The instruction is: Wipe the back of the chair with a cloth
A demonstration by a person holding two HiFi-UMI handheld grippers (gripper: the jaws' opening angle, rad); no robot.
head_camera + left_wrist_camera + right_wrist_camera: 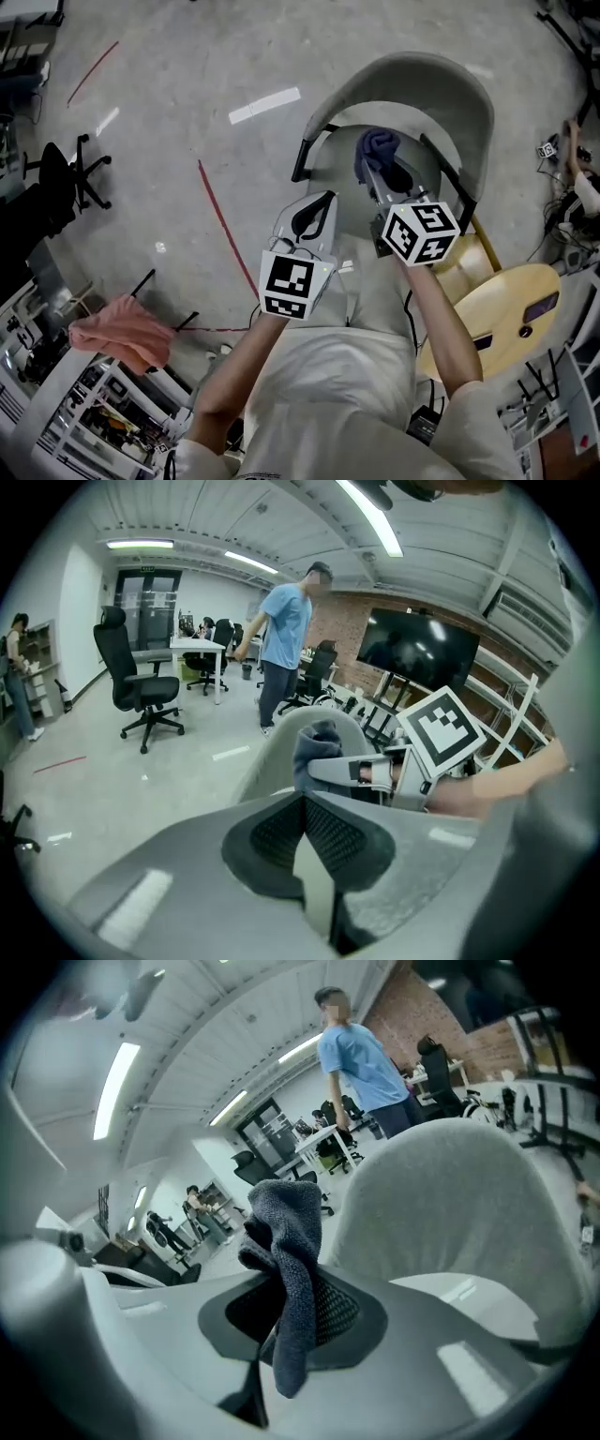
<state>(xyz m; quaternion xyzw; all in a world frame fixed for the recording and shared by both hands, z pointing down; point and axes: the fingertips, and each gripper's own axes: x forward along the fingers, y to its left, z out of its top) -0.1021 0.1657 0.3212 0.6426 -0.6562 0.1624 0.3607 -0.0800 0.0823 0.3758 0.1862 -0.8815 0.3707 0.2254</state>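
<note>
The grey chair's curved back (427, 86) stands in front of me, its seat below my hands. A dark blue cloth (377, 148) bunches upward out of my right gripper (386, 176), which is shut on it just inside the back. In the right gripper view the cloth (287, 1260) hangs from the closed jaws, with the chair back (455, 1194) close behind on the right. My left gripper (313, 217) hovers over the seat's left side, shut with nothing in it. In the left gripper view its pads (323, 832) meet, and the cloth (315, 747) and chair back (274, 757) lie ahead.
A pink cloth (122, 330) lies on shelving at lower left. A round wooden seat (502, 314) is at right. A black office chair (64, 178) stands at far left. A person in a blue shirt (281, 639) stands beyond the chair. Cables and racks line the right edge.
</note>
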